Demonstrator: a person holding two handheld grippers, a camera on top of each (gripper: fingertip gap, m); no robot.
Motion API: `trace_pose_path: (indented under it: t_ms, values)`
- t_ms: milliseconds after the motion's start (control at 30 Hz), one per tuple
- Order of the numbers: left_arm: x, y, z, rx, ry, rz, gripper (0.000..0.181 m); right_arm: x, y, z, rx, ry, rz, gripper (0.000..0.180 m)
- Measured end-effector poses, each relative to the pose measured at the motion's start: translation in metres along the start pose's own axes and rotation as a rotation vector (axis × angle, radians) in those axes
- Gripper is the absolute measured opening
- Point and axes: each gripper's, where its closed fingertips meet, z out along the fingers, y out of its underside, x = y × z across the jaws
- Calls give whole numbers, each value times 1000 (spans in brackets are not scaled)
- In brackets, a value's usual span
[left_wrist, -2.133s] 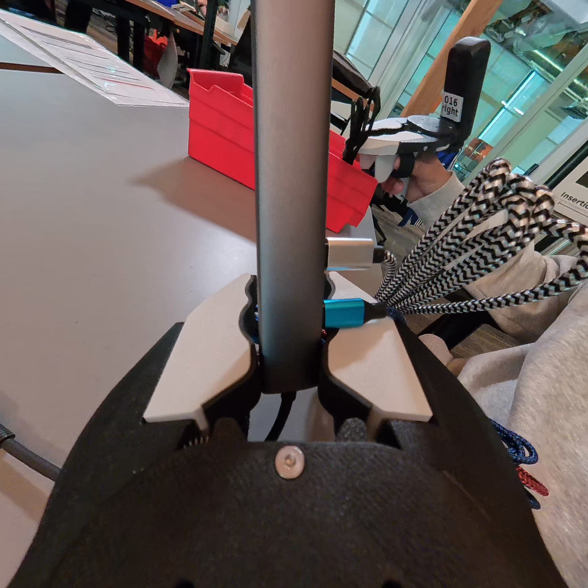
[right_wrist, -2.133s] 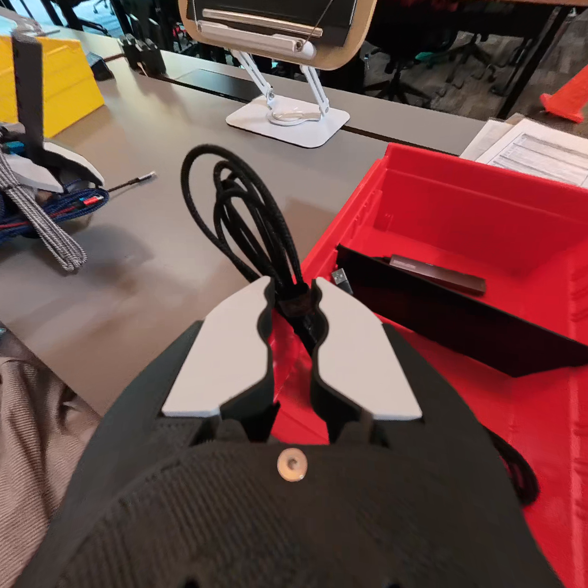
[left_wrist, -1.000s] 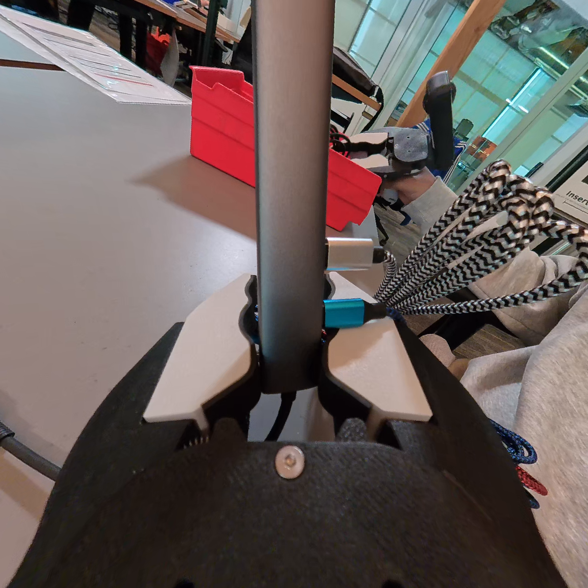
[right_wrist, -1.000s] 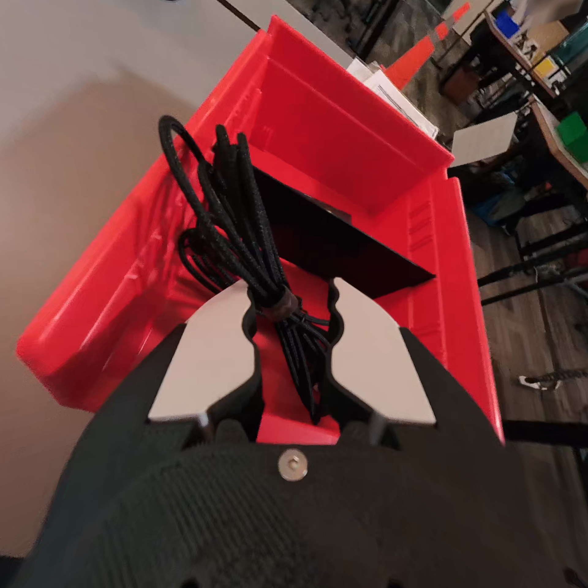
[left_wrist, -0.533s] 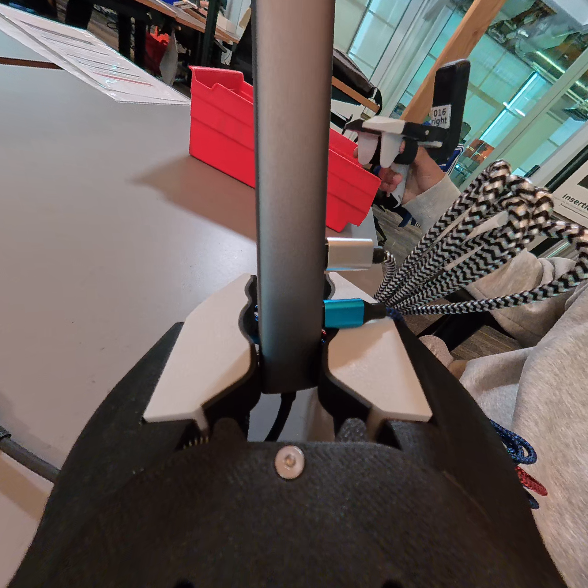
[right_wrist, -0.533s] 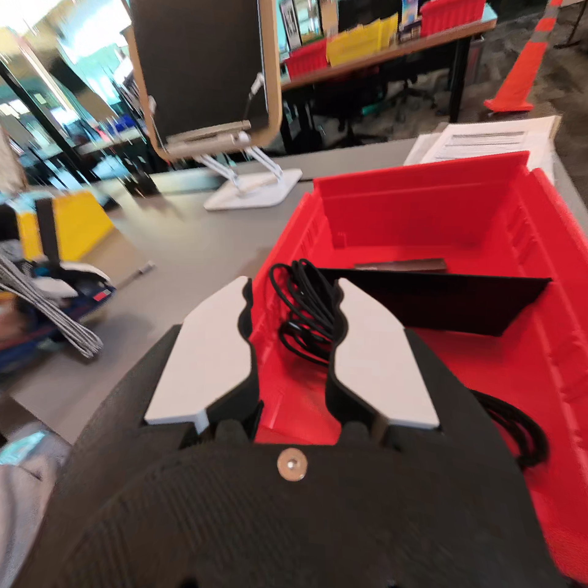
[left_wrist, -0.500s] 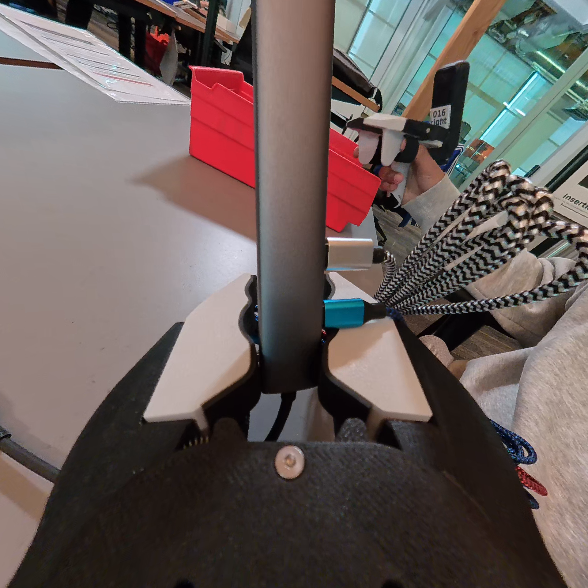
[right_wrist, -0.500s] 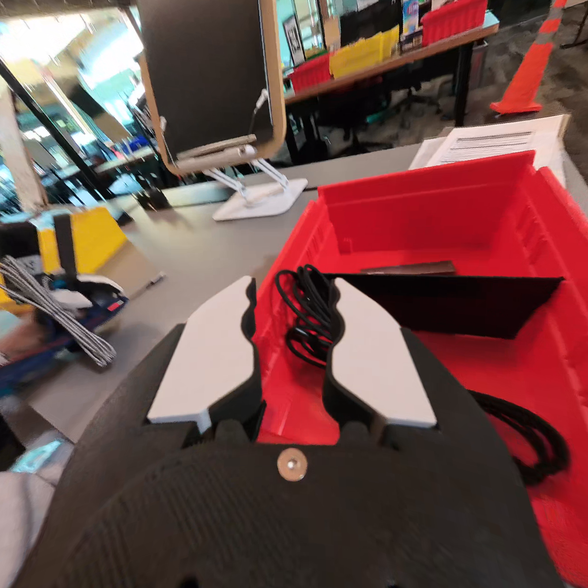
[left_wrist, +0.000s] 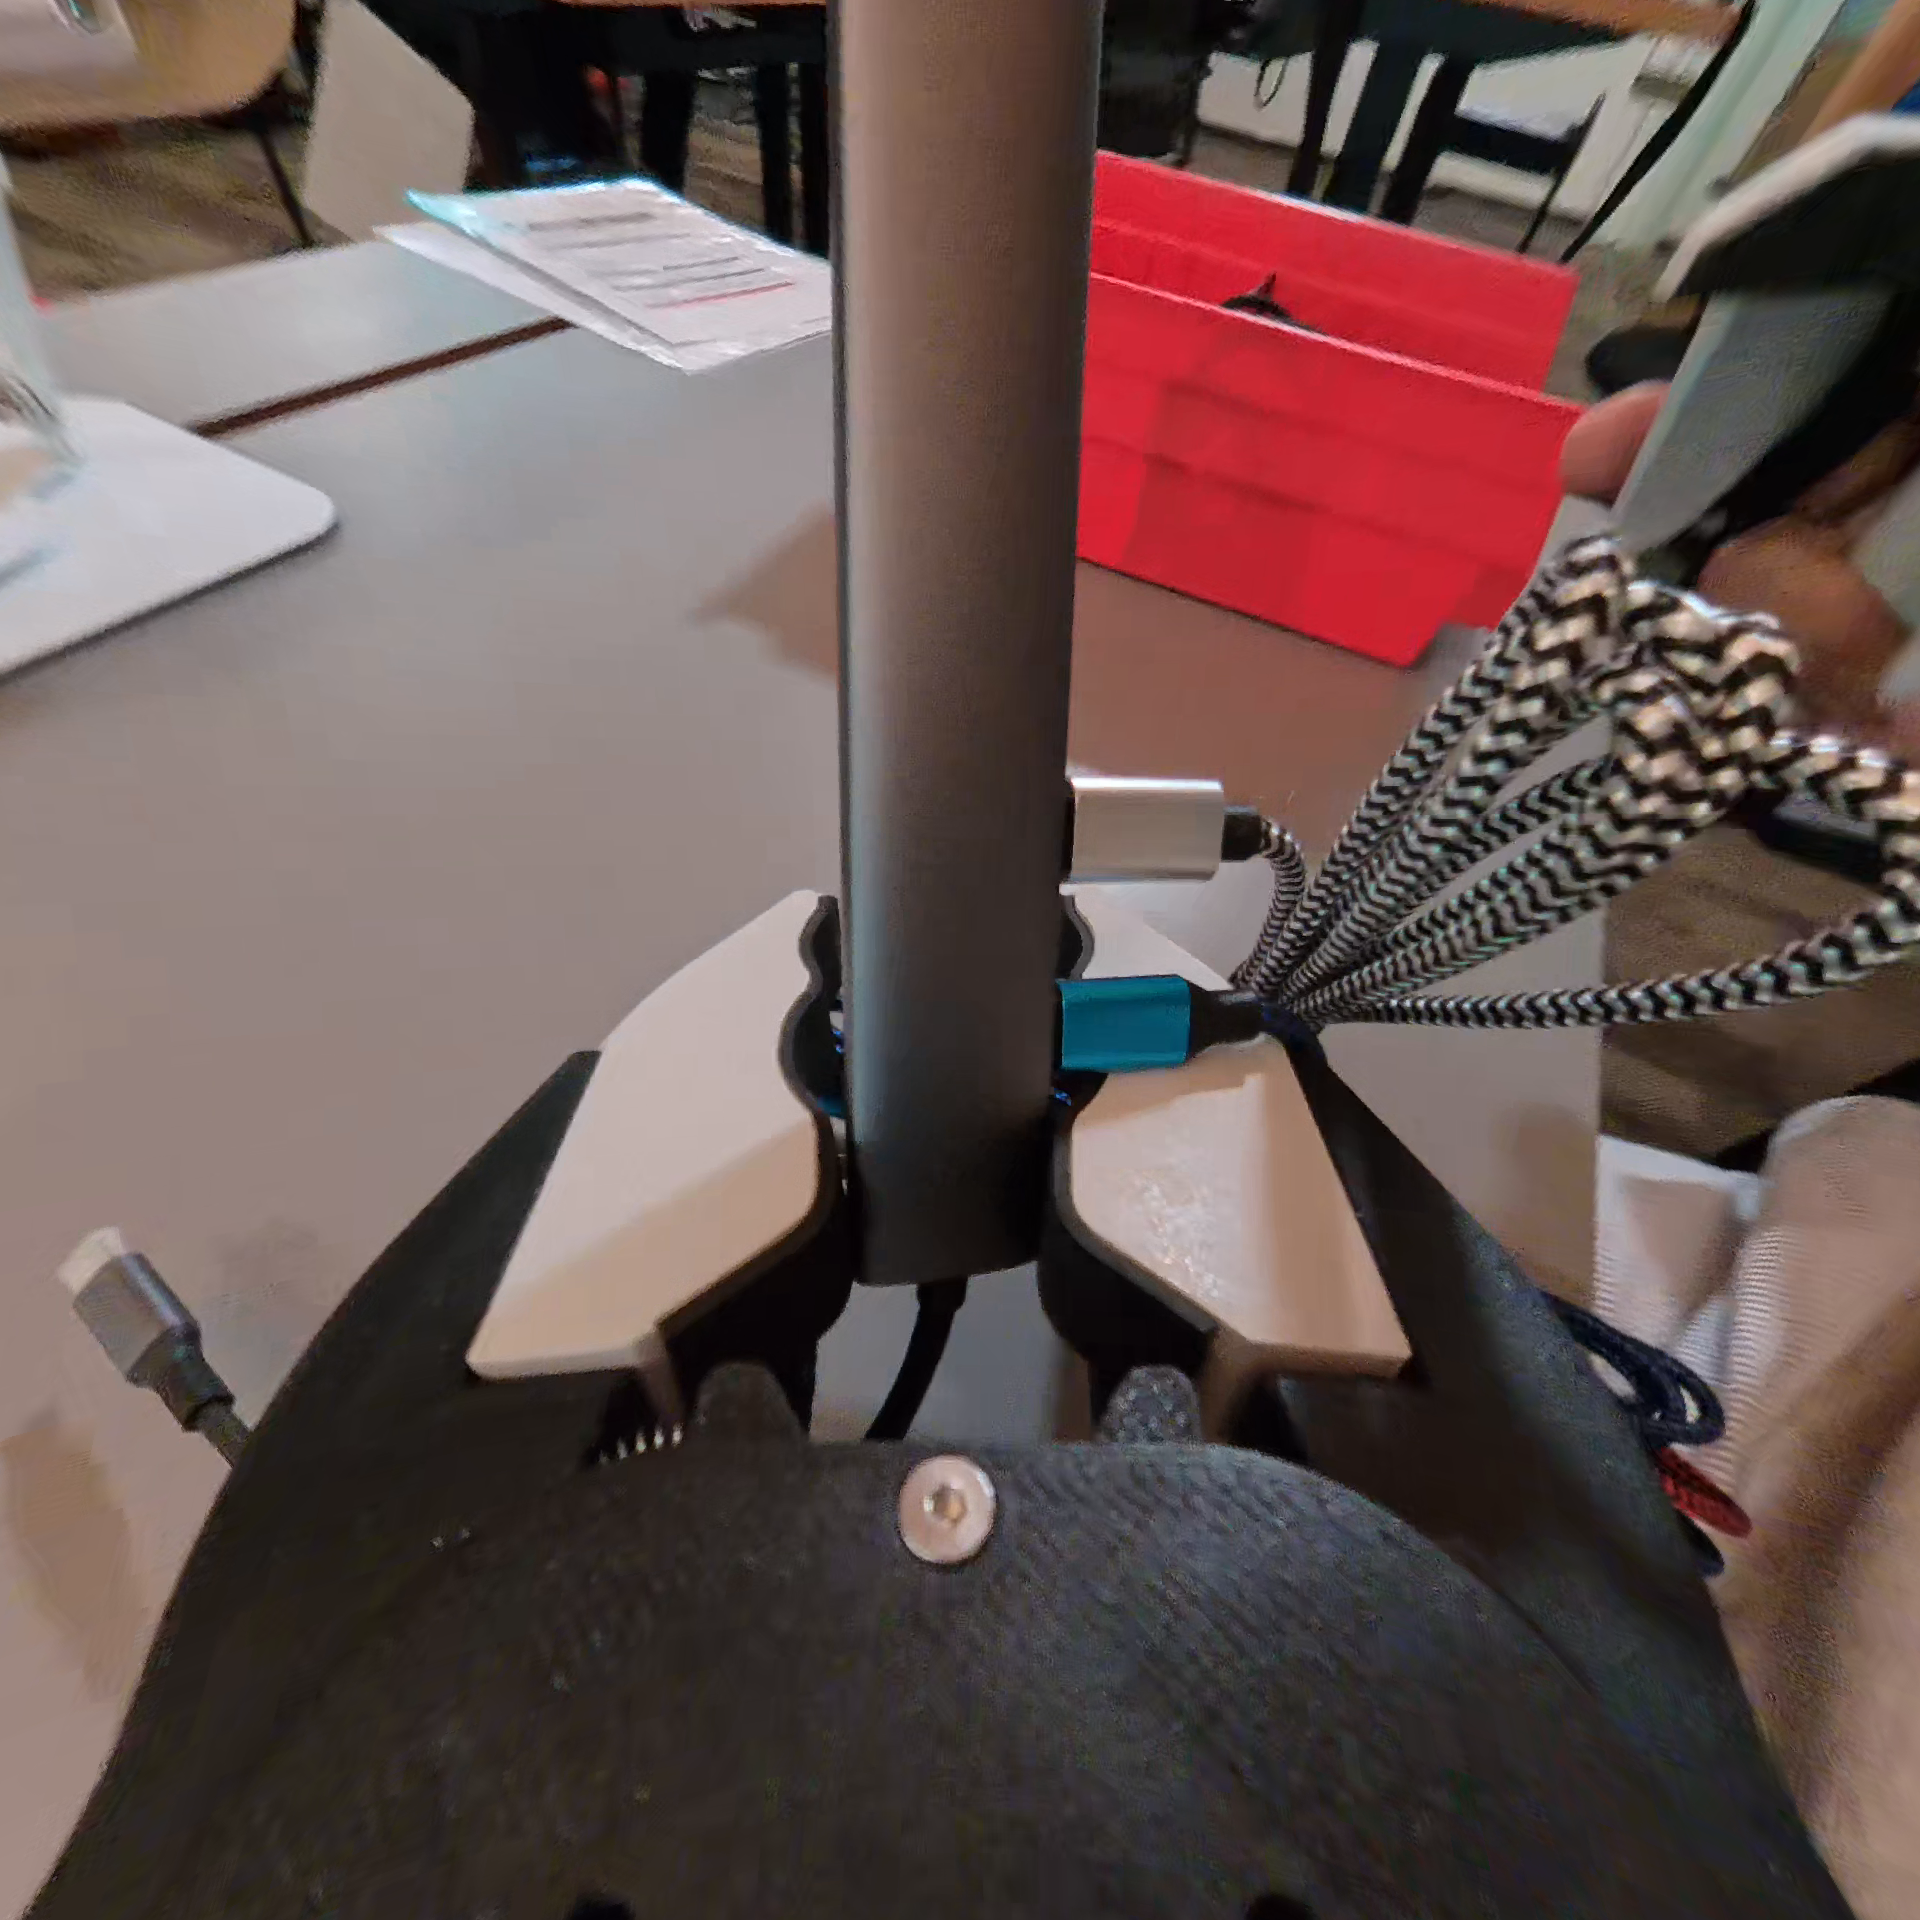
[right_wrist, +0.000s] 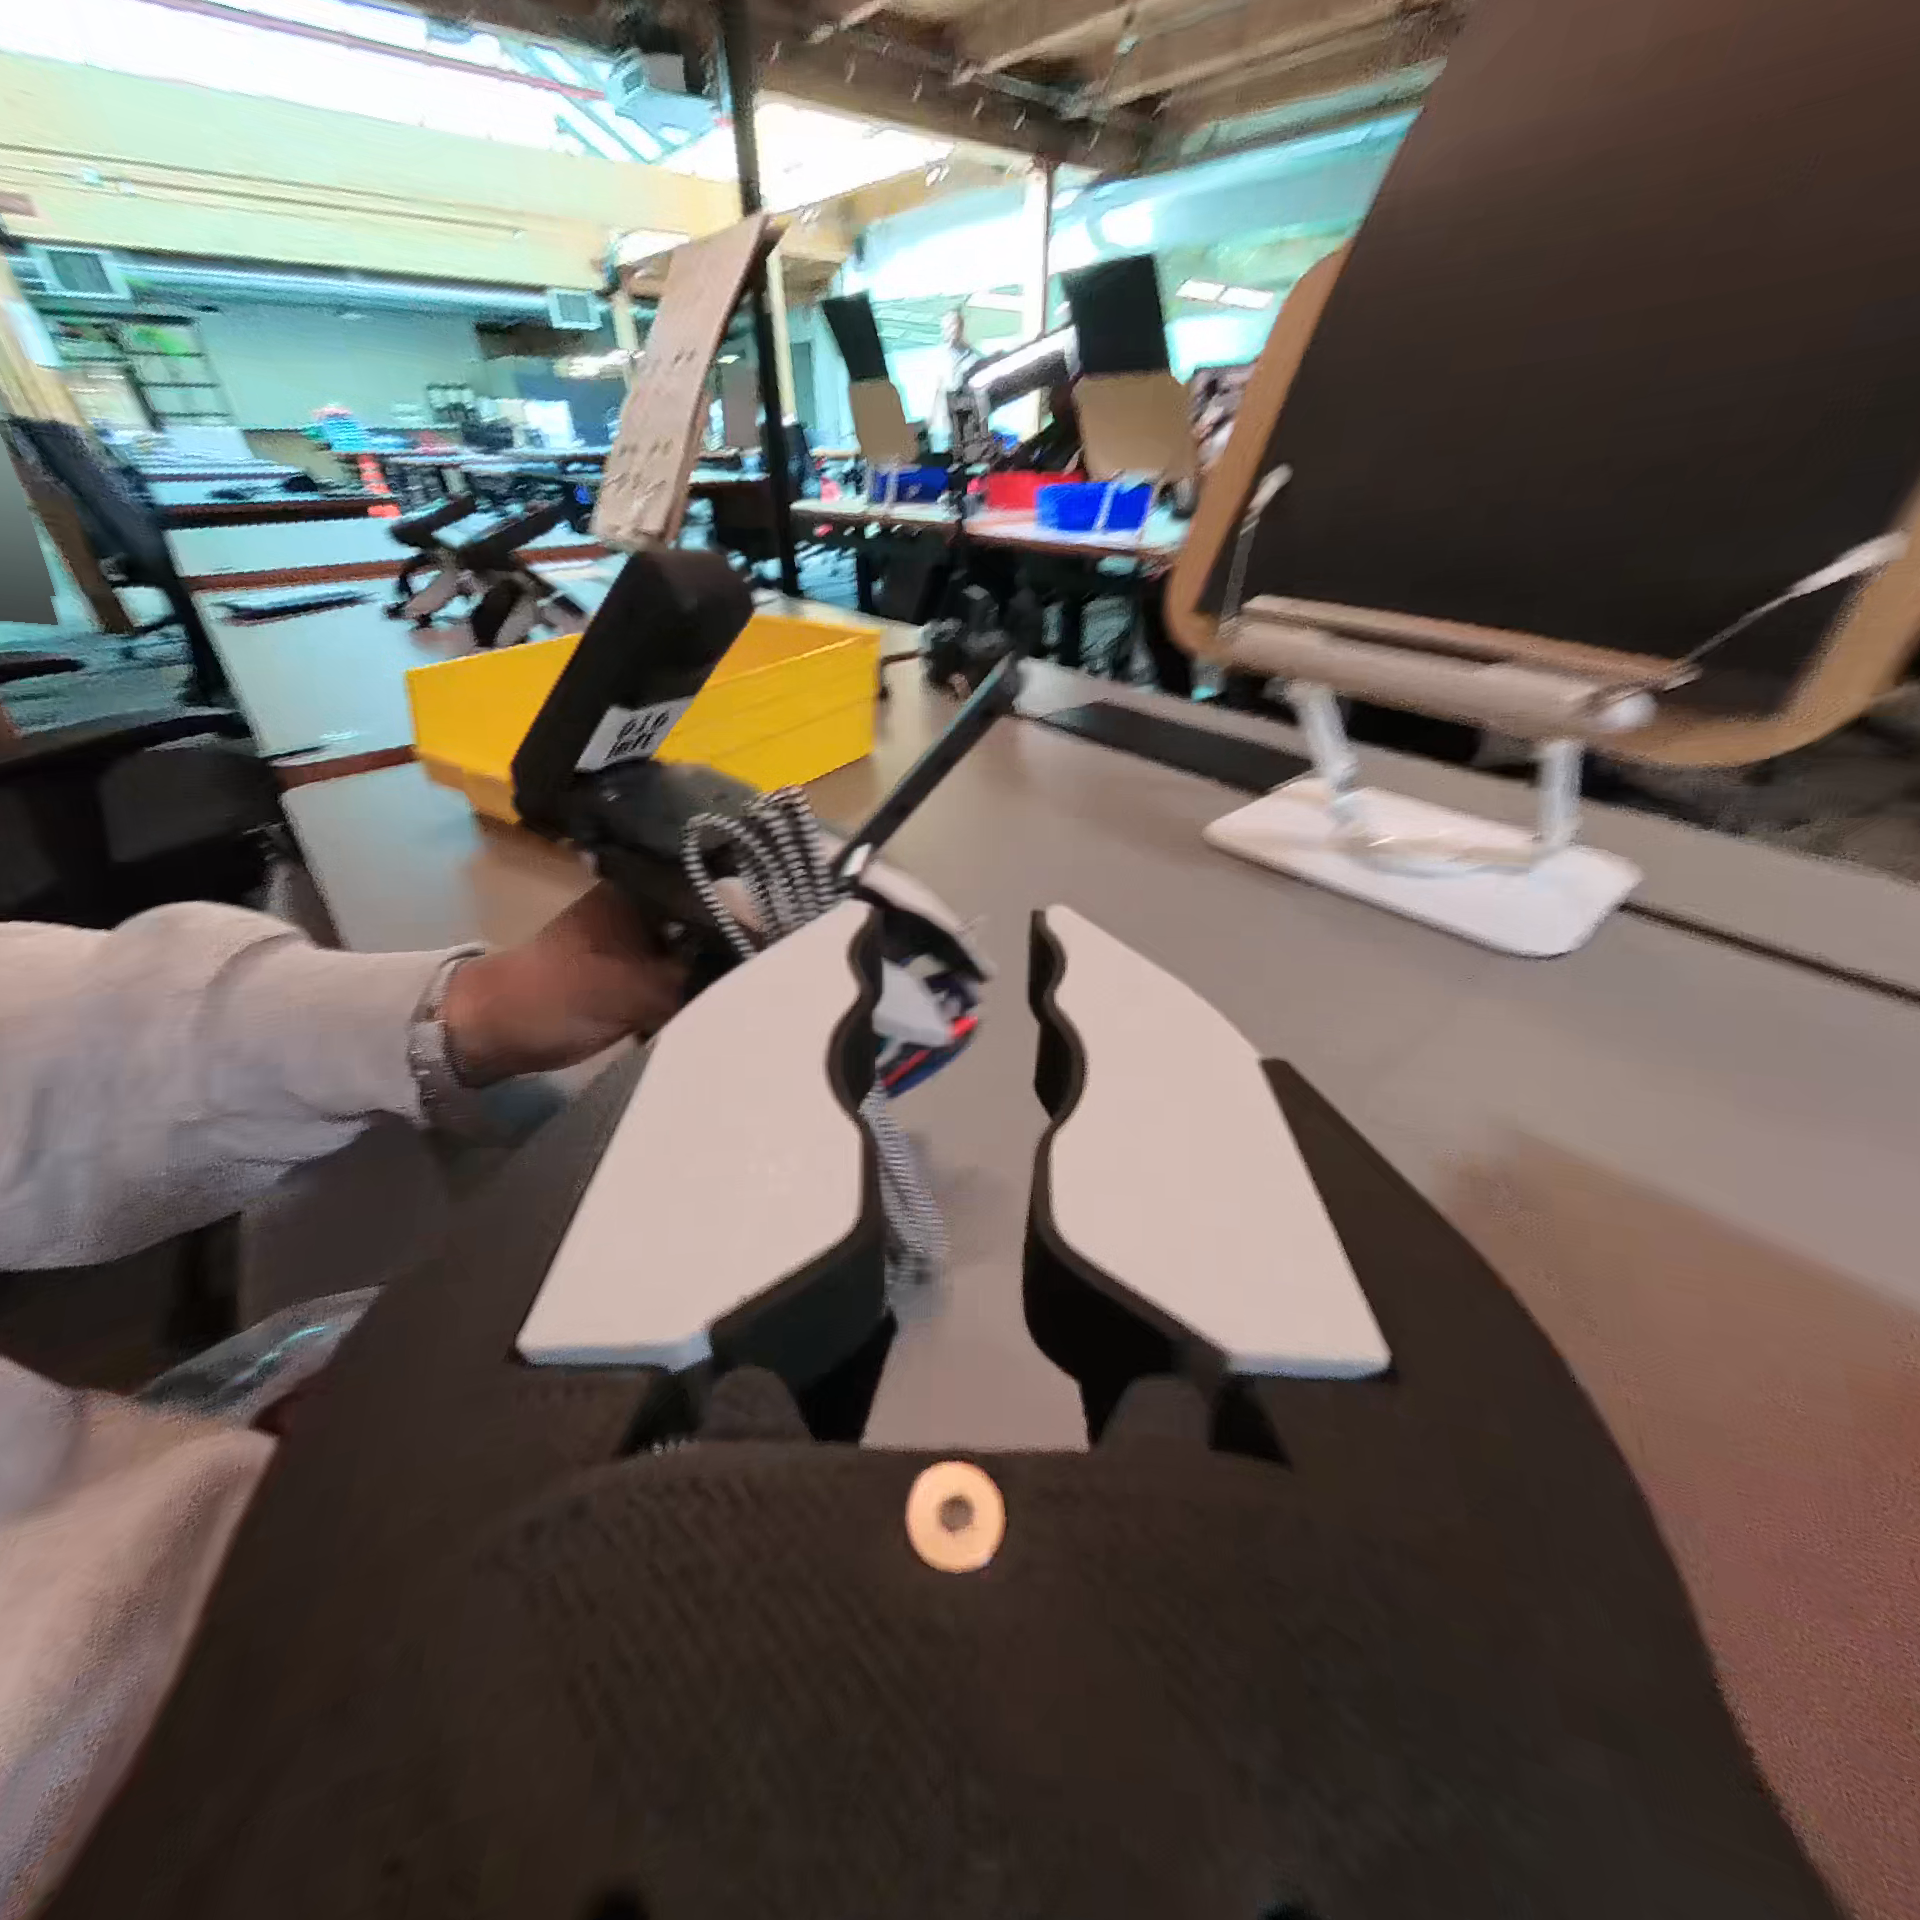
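Note:
My left gripper is shut on a slim dark grey bar-shaped device that stands upright between its fingers. A silver plug and a blue plug sit in the device's right side, with black-and-white braided cables fanning to the right. My right gripper is open and empty, low over the grey table. It points at the left gripper, which a hand holds just ahead with the device tilted up.
A red bin stands behind the device. A loose grey cable plug lies at the lower left, near papers and a white stand base. A yellow bin and a tablet on a stand stand on the table.
My right gripper let go of the black cable bundle in the red bin, opened, and swung left toward the left gripper. My left gripper turned with the device still held.

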Motion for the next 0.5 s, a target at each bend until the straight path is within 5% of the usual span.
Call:
trace_pose_path:
  t_ms: [167,500]
  values:
    - [11,-4,2,-21,-78,157,42,-39,33,31,-71,-133,178,57]
    - [34,2,12,-82,-102,358,42,-33,42,30,-79,-170,366,33]
